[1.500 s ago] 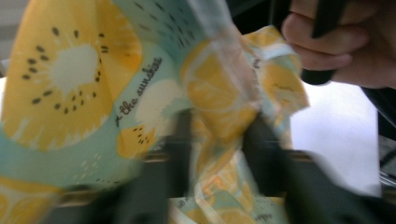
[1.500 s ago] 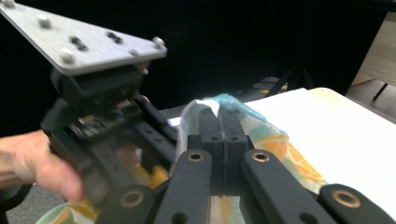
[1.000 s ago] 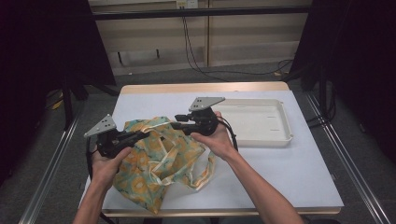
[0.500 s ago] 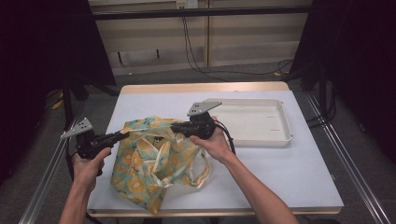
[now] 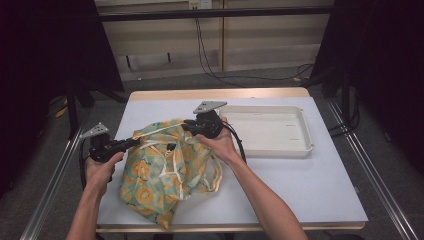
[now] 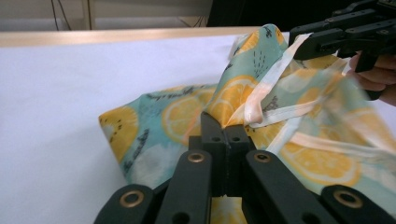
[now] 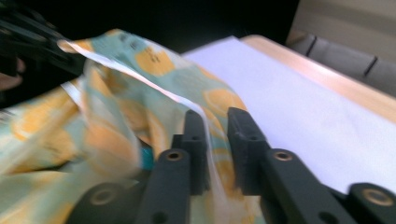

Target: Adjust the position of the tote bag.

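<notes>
Left gripper (image 5: 131,143): jaws pressed together on the tote bag's (image 5: 165,175) hem, at the left end of the pale trim (image 6: 261,100); keep this pinch firm as the anchor.
Tote bag: lemon-print cloth, slumped on the white table (image 5: 280,185) left of the white tray (image 5: 270,131), its top edge lifted and strung between the two grippers.
Pale trim: runs taut from the left gripper toward the tray side; judged the line to hold straight while spreading the mouth.
Right gripper (image 5: 189,125): on the bag's tray-side corner, jaws a little apart after just opening, trim lying in the gap (image 7: 212,156) with no clear pinch. Close squarely on the trim before pulling.
Step in hand: likely stretching the opening flat; draw the hands apart evenly and low to the table, away from the tray's rim.
</notes>
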`<state>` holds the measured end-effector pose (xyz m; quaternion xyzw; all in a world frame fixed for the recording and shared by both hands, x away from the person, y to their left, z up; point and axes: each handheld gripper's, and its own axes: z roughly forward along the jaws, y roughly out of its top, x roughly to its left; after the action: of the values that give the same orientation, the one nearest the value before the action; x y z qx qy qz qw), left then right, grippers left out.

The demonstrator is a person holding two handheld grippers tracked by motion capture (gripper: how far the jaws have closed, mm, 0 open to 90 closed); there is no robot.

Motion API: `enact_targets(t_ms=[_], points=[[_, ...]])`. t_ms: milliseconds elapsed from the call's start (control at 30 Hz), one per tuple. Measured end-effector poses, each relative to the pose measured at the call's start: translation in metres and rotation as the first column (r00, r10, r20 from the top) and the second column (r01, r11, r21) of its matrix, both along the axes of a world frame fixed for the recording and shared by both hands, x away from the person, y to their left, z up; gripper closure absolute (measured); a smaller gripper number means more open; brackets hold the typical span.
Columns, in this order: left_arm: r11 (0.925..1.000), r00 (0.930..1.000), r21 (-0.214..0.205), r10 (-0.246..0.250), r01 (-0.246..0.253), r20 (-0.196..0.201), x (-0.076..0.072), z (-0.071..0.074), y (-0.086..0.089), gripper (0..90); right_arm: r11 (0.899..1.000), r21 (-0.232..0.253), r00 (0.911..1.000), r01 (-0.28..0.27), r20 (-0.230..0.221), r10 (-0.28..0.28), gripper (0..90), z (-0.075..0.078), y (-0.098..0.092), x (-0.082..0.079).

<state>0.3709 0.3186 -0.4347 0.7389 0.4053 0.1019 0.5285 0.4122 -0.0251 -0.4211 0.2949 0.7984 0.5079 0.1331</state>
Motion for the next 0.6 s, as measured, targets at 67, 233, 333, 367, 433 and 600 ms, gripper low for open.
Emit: enact_targets(t_ms=[67,233,333,367,433,600], points=[[0.9998,0.9998,-0.005,0.018,-0.018,-0.009,0.002,-0.003,0.004,90.0,1.000,-0.015,0.9995,0.020,-0.026,-0.020,64.1,-0.006,0.001,0.003],[0.9975,0.9978,-0.042,0.055,-0.057,-0.037,0.003,-0.013,0.019,90.0,0.998,-0.015,0.9977,0.054,-0.040,-0.054,58.2,-0.011,-0.001,0.006],[0.9968,0.9953,-0.005,0.079,-0.080,-0.056,0.003,-0.022,0.024,90.0,0.999,-0.016,0.9983,0.043,-0.039,-0.043,57.9,-0.011,-0.001,0.004],[0.9966,0.9948,-0.004,0.082,-0.082,-0.062,0.003,-0.023,0.025,90.0,0.999,-0.017,0.9987,0.036,-0.037,-0.036,58.8,-0.012,-0.001,0.002],[0.9978,0.9952,-0.015,0.064,-0.065,-0.074,0.003,-0.025,0.027,90.0,0.999,-0.010,0.9985,0.038,-0.038,-0.038,58.6,-0.013,-0.002,-0.001],[0.9974,0.9947,-0.001,0.072,-0.072,-0.073,-0.002,-0.023,0.027,78.7,1.000,-0.005,0.9990,0.031,-0.032,-0.031,52.6,-0.011,-0.007,-0.005]])
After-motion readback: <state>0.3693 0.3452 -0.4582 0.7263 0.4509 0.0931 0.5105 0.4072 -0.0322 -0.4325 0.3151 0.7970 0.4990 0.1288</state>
